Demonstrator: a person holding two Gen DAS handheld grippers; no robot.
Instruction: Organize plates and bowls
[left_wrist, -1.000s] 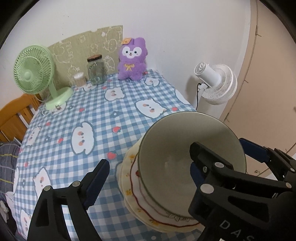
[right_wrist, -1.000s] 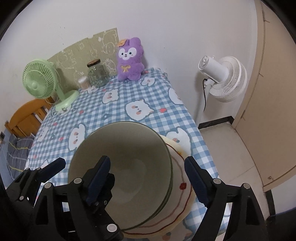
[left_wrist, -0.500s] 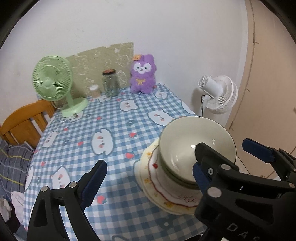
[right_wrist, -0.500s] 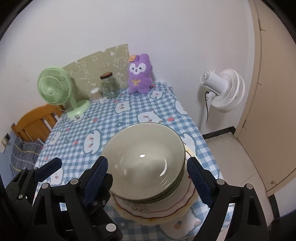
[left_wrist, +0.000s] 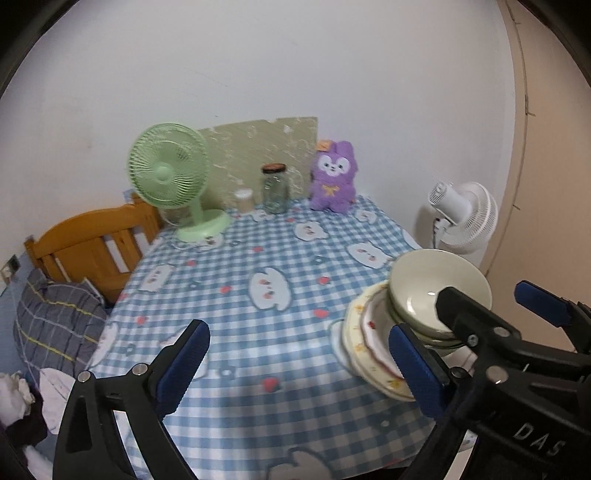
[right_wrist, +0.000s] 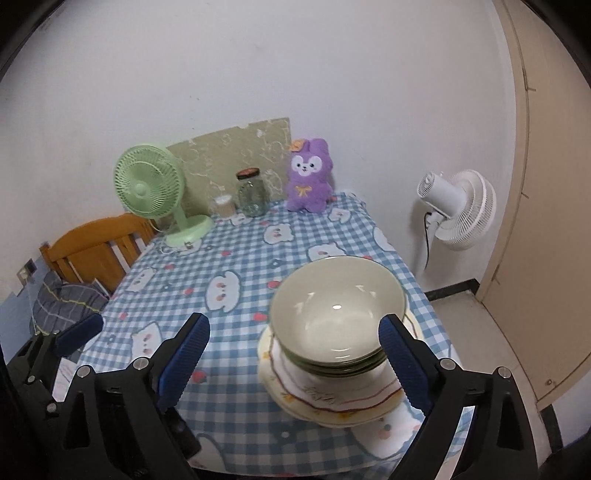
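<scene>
I am drawing back from the bowls (left_wrist: 439, 291), jaws having just been widening. Left view: my left claw (left_wrist: 299, 362) is hanging released over the cloth (left_wrist: 258, 258). Right view: my right claw (right_wrist: 295, 358) is gaping, gripping nothing; bowls are sitting stacked on the plates (right_wrist: 332, 402) at the table's near right edge.

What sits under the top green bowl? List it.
Under the top green bowl, rims of more nested green bowls show, then cream plates on the checked tablecloth. The lower bowls' insides and the plates' centres are covered, so exact counts stay unclear.
</scene>
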